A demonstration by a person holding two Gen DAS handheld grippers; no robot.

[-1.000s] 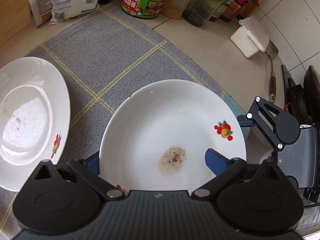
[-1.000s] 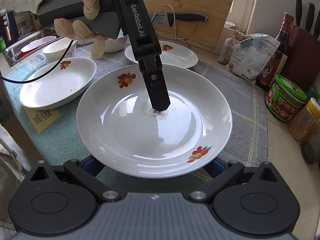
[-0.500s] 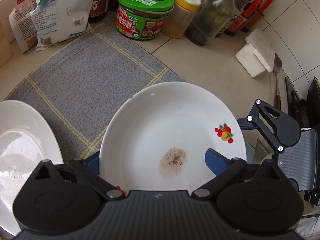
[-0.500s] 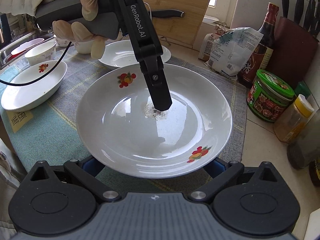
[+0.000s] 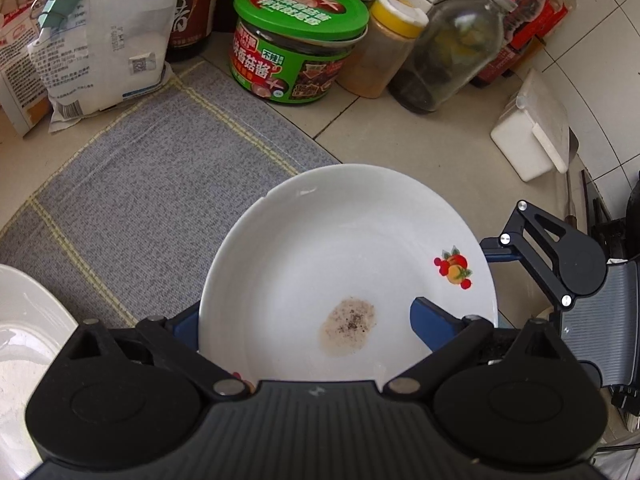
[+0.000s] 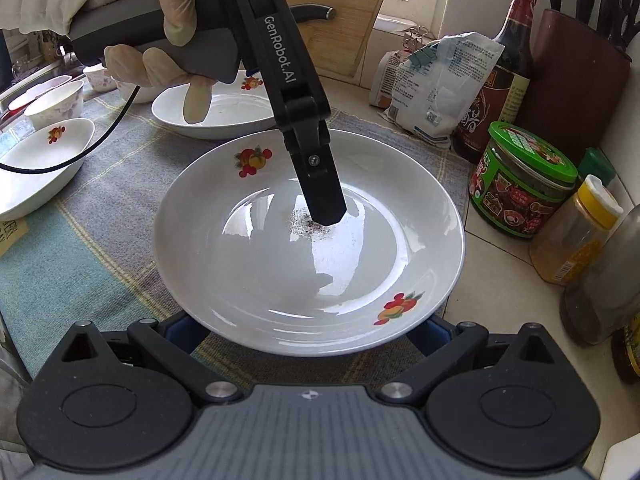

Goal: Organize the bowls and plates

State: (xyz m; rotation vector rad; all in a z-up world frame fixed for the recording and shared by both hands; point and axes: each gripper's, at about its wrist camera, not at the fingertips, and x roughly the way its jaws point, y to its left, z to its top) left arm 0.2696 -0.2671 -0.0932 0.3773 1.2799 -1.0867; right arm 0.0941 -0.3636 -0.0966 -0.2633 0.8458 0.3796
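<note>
A: Where's the plate [image 6: 308, 248] rn?

B: Held off the worktop [image 5: 420, 148] btw both hand-held grippers. Its far rim sits over the edge of the grey mat [image 5: 152, 200], the rest over bare tile.

A: Left hand-held gripper [image 5: 304, 332] state?

B: Pinching the plate: one blue finger [image 5: 430, 320] lies inside the dish on top, the other [image 5: 188, 324] shows under the rim at approx 9 o'clock. In the right wrist view its black upper finger comes down from 12 o'clock w/ the tip by the speckled residue at the plate's centre; a gloved hand [image 6: 160, 40] grips the handle.

A: Right hand-held gripper [image 6: 308, 332]?

B: Its blue fingers sit under the near rim at approx 6 o'clock, one each side, spread wide. Can't tell if they touch the plate; rim hides the tips.

A: Other dishes?

B: Second plate [image 6: 216, 112] on the mat at 11 o'clock of the held one, third plate [image 6: 36, 168] at 9 o'clock, small bowl [image 6: 56, 102] beyond it. All apart from the held plate.

A: Background?

B: Green-lidded jar [image 5: 298, 40], yellow-cap bottle [image 5: 384, 44], glass bottle [image 5: 452, 52] at 12–1 o'clock in the left wrist view, near the mat's far edge.
</note>
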